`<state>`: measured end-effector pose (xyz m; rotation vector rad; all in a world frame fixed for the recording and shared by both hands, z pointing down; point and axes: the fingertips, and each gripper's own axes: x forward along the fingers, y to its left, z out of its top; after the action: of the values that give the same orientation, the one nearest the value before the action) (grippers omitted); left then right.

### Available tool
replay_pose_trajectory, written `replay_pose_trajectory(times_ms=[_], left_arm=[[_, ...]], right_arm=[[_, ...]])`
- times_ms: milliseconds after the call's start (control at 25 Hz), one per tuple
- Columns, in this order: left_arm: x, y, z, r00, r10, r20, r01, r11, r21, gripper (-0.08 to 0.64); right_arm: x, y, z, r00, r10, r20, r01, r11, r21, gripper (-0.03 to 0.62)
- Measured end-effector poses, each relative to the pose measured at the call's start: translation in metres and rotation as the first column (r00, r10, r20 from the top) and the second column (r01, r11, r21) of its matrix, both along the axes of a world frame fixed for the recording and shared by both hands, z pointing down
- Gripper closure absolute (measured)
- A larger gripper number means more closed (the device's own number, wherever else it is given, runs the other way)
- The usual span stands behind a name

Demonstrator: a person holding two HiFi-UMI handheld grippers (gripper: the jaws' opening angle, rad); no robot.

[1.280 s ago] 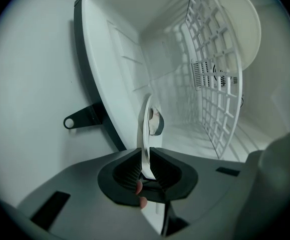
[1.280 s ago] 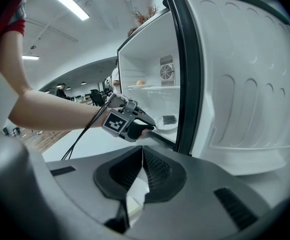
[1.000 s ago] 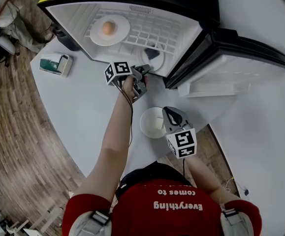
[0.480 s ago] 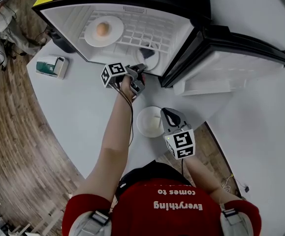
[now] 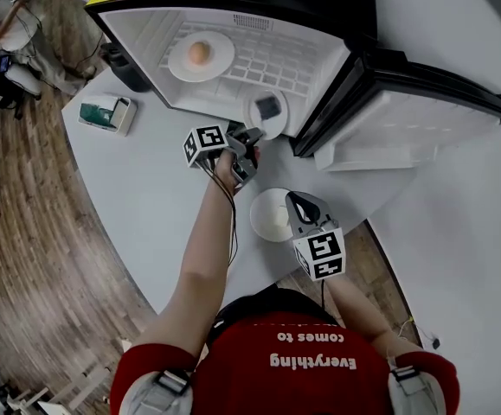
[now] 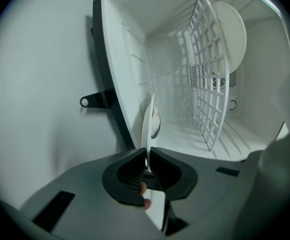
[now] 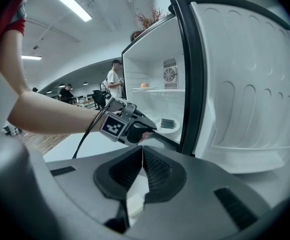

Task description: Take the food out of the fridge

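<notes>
Okay, left gripper point(image 6: 148, 152) jaws just closed, now pinching the plate point(image 5: 257, 120) by its rim: stiff, slick, light, food point(image 5: 268, 106) may slide; right gripper point(image 7: 142, 149) shut.

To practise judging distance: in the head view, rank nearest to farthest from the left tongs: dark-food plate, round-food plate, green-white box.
1. Dark-food plate, fridge front edge; the left tongs have just been closing on its rim.
2. Round-food plate, shelf inside.
3. Green-white box, table, far left.
</notes>
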<state>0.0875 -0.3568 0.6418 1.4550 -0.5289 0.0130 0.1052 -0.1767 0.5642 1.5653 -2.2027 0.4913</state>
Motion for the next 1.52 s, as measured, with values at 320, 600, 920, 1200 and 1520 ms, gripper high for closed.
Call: replay_pose_trajectory(times_ms=[320, 600, 920, 1200, 1520], left_arm=[[-0.011, 0.041, -0.019, 0.998, 0.036, -0.048, -0.034, 0.999, 0.036, 0.528], [-0.021, 0.087, -0.048, 0.995, 0.082, -0.059, -0.077, 0.994, 0.078, 0.528], [-0.042, 0.143, -0.073, 0.992, 0.076, -0.099, -0.067, 0.994, 0.091, 0.528], [-0.072, 0.191, -0.101, 0.989, 0.071, -0.128, -0.055, 0.991, 0.124, 0.528], [-0.110, 0.245, -0.118, 0.988, 0.043, -0.150, -0.021, 0.989, 0.144, 0.528]], right_arm=[[-0.011, 0.008, -0.012, 1.000, -0.026, -0.001, 0.026, 0.999, 0.030, 0.577], [-0.006, 0.028, -0.026, 1.000, -0.021, -0.011, 0.022, 0.998, 0.066, 0.577], [-0.003, 0.060, -0.040, 1.000, -0.006, -0.013, 0.008, 0.995, 0.102, 0.577], [-0.016, 0.088, -0.050, 1.000, -0.022, -0.006, 0.023, 0.991, 0.134, 0.577], [-0.028, 0.112, -0.052, 0.999, -0.033, -0.009, 0.034, 0.989, 0.146, 0.577]])
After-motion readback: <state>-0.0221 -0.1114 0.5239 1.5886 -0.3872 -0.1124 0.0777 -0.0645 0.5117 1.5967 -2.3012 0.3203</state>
